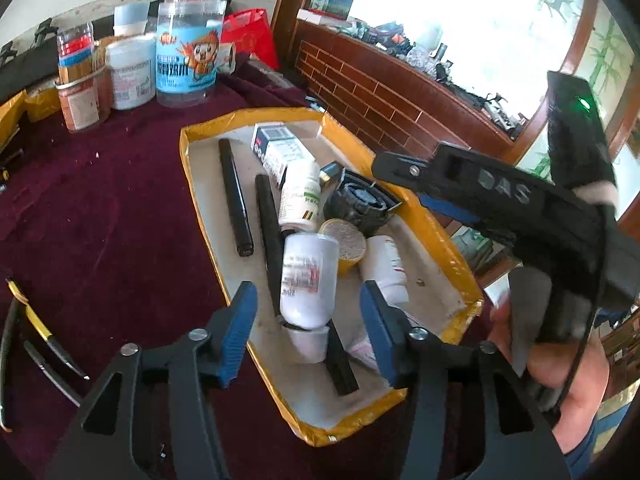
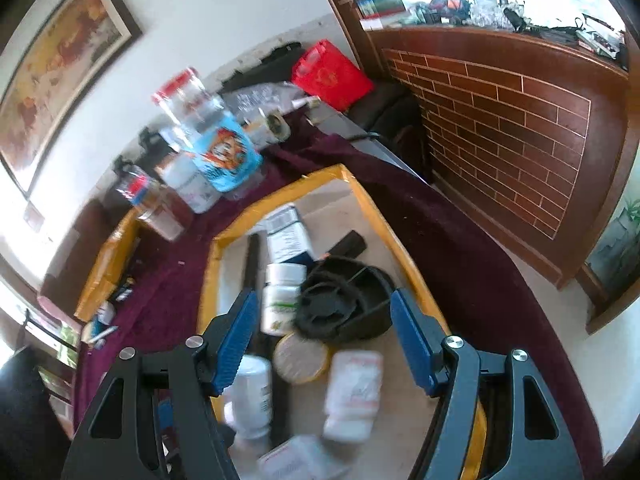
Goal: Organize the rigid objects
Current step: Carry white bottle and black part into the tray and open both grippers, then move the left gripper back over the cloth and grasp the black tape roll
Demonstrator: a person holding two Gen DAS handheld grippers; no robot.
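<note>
left gripper [image 1: 308, 332]: angled down over near end of tray, jaws apart; a white bottle [image 1: 306, 280] lies between the blue pads [image 1: 236, 332], pads not pressing it, nothing held
right gripper [image 2: 326, 344]: angled down over tray, jaws wide, empty; in the left wrist view its black body [image 1: 500, 200] hangs over the tray's right rim, a hand [image 1: 560, 364] on the grip
tray [image 1: 436, 240]: shallow, yellow-taped rim, pale floor, sits on dark red cloth [image 1: 120, 220]
tray contents: two black markers [image 1: 235, 196] lying lengthwise on left side; green-label white bottle [image 1: 300, 196] on its side mid-tray; small carton [image 1: 276, 148] at far end; black round part [image 1: 356, 200] right of green-label bottle; yellow-rimmed round lid [image 1: 346, 244] touching the black part's near side; second white bottle [image 1: 386, 268] just right of the lid; black bar [image 1: 340, 364] at near end, partly under the bottle
in the way: bottles, lid and black part crowd together, touching or overlapping
right wrist view: blurred, labels unreadable
behind tray: clear jar with blue cartoon label [image 1: 188, 60], white tub [image 1: 130, 74], smaller jars [image 1: 78, 80], all upright on cloth, well apart from tray
left on cloth: pliers with yellow-black handles [image 1: 36, 328]
background: brick-pattern counter [image 1: 380, 96], red bag [image 1: 252, 36]
</note>
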